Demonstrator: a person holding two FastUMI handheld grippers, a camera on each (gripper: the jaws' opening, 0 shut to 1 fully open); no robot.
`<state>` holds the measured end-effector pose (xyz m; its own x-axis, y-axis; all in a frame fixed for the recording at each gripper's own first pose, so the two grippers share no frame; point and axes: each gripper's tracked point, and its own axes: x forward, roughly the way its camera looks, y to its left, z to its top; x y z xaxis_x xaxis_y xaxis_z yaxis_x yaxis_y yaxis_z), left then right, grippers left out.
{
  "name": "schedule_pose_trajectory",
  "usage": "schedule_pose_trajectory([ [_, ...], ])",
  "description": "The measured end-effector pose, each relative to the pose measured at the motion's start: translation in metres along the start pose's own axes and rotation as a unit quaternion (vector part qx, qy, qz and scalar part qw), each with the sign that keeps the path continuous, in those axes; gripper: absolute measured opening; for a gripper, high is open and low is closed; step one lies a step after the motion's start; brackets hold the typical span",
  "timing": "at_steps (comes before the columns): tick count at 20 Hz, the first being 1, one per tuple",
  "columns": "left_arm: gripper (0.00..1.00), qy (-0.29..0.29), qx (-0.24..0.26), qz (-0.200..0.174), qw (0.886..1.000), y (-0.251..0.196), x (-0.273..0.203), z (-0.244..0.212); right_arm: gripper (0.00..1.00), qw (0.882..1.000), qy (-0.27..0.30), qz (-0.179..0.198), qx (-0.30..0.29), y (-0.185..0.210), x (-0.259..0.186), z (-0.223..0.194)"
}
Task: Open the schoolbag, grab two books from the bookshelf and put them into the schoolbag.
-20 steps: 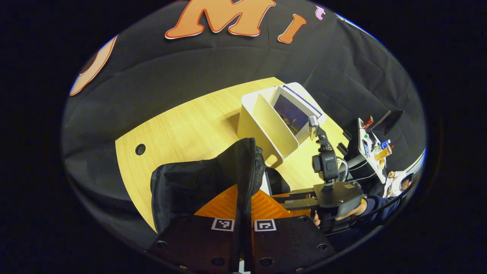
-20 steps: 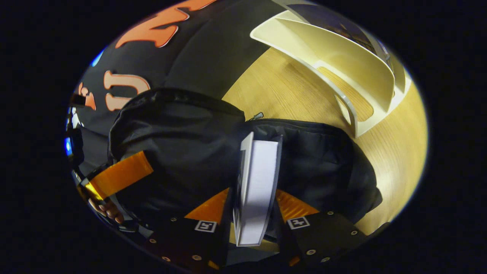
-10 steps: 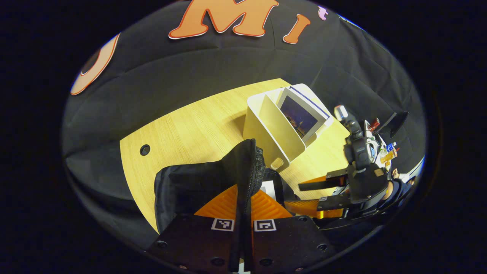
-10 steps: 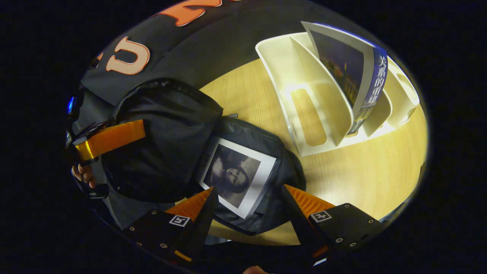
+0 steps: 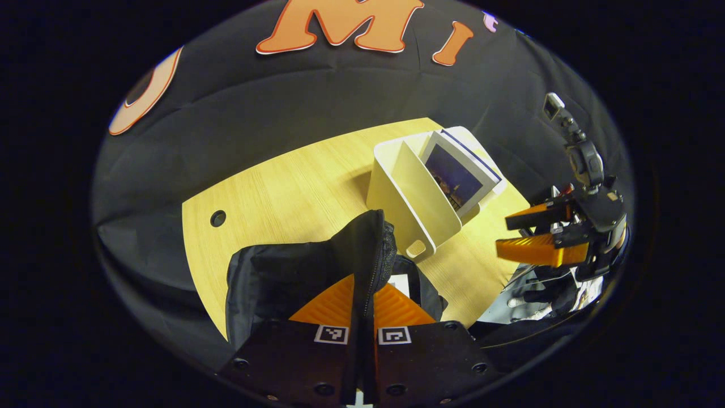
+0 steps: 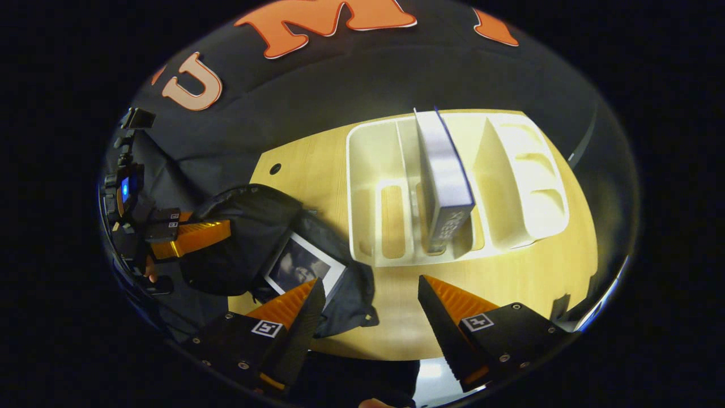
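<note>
1. The left tongs [image 5: 362,317] pinch the raised flap of a black fabric schoolbag [image 5: 294,272], holding it open on the light wooden tabletop [image 5: 294,181].
2. A book with a black-and-white portrait cover [image 6: 300,266] lies inside the open schoolbag.
3. The right tongs [image 6: 368,300] hover spread apart and empty above the tabletop, between the schoolbag and a cream plastic bookshelf with upright dividers [image 6: 368,170].
4. A book with a dark blue spine [image 6: 444,170] stands in a middle slot of the bookshelf.
</note>
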<state>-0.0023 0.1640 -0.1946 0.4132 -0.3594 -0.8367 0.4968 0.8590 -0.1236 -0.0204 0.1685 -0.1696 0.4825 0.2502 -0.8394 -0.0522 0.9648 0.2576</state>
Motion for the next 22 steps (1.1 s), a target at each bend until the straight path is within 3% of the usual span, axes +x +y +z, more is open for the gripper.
schedule_pose_trajectory([
  [9, 0.05, 0.002, -0.030, 0.026, 0.999, 0.003, 0.003, -0.003, 0.99, 0.996, -0.008, -0.044, -0.080, -0.054, -0.029, 0.092],
  [18, 0.05, 0.000, -0.079, 0.053, 0.995, 0.014, 0.006, -0.010, 0.97, 0.992, 0.065, -0.032, -0.099, -0.057, 0.029, 0.117],
  [22, 0.05, 0.002, -0.094, 0.064, 0.993, 0.016, 0.006, -0.012, 0.91, 0.991, 0.089, -0.035, -0.094, -0.062, 0.057, 0.122],
])
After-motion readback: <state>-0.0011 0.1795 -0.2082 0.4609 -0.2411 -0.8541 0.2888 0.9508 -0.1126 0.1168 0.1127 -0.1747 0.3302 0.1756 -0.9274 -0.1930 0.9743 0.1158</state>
